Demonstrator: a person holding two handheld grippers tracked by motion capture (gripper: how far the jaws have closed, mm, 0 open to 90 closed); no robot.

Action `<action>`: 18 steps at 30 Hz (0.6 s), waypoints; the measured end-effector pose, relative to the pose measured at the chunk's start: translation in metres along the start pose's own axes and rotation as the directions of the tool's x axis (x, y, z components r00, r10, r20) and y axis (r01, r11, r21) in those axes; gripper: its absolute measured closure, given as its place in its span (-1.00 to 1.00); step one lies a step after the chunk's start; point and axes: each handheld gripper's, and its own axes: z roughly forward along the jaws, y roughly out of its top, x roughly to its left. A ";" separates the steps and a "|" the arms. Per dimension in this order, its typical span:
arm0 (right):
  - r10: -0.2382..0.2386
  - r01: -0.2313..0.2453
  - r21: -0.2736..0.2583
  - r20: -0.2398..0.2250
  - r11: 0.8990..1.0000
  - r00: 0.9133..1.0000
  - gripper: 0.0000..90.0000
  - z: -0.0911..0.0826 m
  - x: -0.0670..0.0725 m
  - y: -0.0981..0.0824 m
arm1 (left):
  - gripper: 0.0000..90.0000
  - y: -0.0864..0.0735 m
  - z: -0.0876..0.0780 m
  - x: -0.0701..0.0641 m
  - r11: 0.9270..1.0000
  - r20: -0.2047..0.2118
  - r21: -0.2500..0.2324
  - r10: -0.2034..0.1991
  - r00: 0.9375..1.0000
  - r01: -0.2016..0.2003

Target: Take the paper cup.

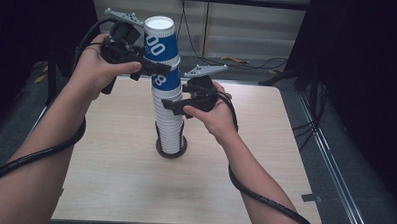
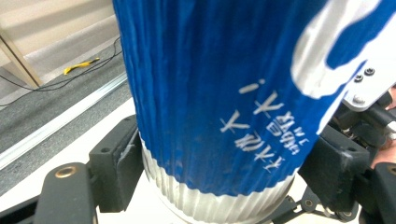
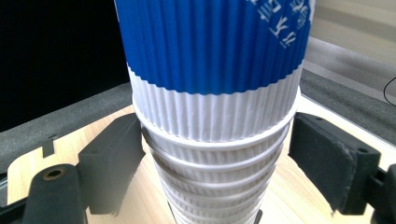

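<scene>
Centrally on a pale wood-grain table (image 1: 109, 189) stands a tall stack of nested ribbed paper cups (image 1: 168, 121), white along the lower rims, rising from a dark round base (image 1: 171, 151). Two more cups sit highest, each wrapped in a blue sleeve with white lettering; the topmost blue-and-white ribbed paper cup (image 1: 161, 40) shows its white open mouth toward the camera.

A person reaches in from below with a black two-jaw tool in each hand. Up at the top cup is the left gripper (image 1: 155, 68), its jaws on either side of the blue wall. In the left gripper view the cup's blue ribbed wall (image 2: 210, 93) sits between the two black pads (image 2: 116, 163), which appear to be touching it, so the top cup looks grasped. No earlier frame is given, so nothing more can be said about that.

Lower down is the right gripper (image 1: 179, 107), at the white rims just under the second blue cup. In the right gripper view the black pads (image 3: 112, 163) stand a little off the stack's white rims (image 3: 215, 154) on both sides, with visible gaps, so this gripper is released and merely brackets the stack.

Judging from this, the step in hand is separating the top cup from the stack. The next move likely calls for the right gripper to close and steady the lower cups while the left lifts straight up, without tilting the tall stack.
</scene>
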 end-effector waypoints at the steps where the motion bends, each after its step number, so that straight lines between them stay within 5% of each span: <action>1: 0.001 -0.001 0.001 0.000 1.000 1.000 -0.62 0.000 0.000 0.000 | -0.50 0.001 0.000 0.000 1.000 0.000 -0.002 0.000 1.000 0.000; 18: -0.002 0.002 -0.001 -0.001 1.000 1.000 -0.63 -0.002 0.000 0.000 | -0.48 0.010 -0.008 0.000 1.000 -0.005 0.010 -0.009 1.000 0.009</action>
